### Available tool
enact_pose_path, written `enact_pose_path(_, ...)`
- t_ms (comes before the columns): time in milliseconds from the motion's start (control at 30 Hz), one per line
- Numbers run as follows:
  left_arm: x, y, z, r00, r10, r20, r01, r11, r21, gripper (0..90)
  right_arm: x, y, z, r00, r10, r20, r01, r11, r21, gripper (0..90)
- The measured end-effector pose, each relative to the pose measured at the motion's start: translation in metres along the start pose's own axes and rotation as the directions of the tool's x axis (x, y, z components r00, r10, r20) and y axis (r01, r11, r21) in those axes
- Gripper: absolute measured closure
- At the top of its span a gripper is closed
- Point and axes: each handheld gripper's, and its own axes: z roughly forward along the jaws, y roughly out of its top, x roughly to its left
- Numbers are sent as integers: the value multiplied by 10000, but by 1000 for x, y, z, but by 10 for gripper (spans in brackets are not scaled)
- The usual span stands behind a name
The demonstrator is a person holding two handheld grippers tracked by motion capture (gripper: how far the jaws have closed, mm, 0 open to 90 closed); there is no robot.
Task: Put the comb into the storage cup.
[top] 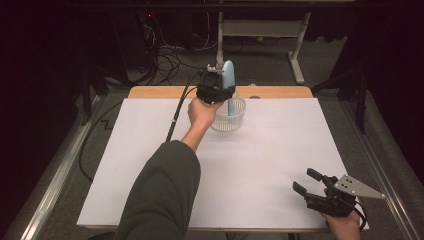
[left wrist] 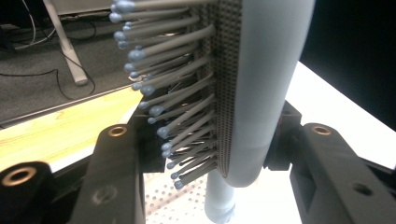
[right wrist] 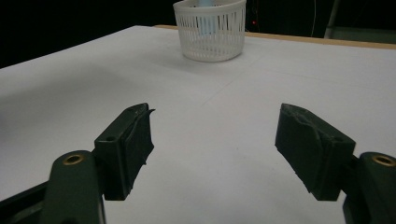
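**Hairbrush held over basket**

While clamped in the left hand-held gripper (top: 216, 92) at upper centre of the high view, stands upright: pale blue plastic hairbrush (top: 228, 80), handle down inside the white perforated plastic basket (top: 229, 120) on the white-covered table (top: 150, 165). Lower right, resting apart: right hand-held gripper (top: 307, 181), jaws spread, nothing between.

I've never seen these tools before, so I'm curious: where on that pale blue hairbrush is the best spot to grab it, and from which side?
Probably across the head's flat sides, coming from above. The hairbrush stands upright, handle down in the white basket, so only the head is free. The left gripper is shut on it that way: one jaw on the smooth back, the other among the bristles near the neck.
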Motion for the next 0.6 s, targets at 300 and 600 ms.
enact_pose_path(300, -2, -3, 1, 9997, 186, -131, -184, 9998, 106, 511, 1, 0, 0, 10000, 19, -15, -19, 10000, 22, 276)
enact_pose_path(600, 5, -10, 3, 9999, -92, -103, 92, 10000, 2, 511, 1, 0, 0, 10000, -24, -26, 24, 10000, 20, 276)
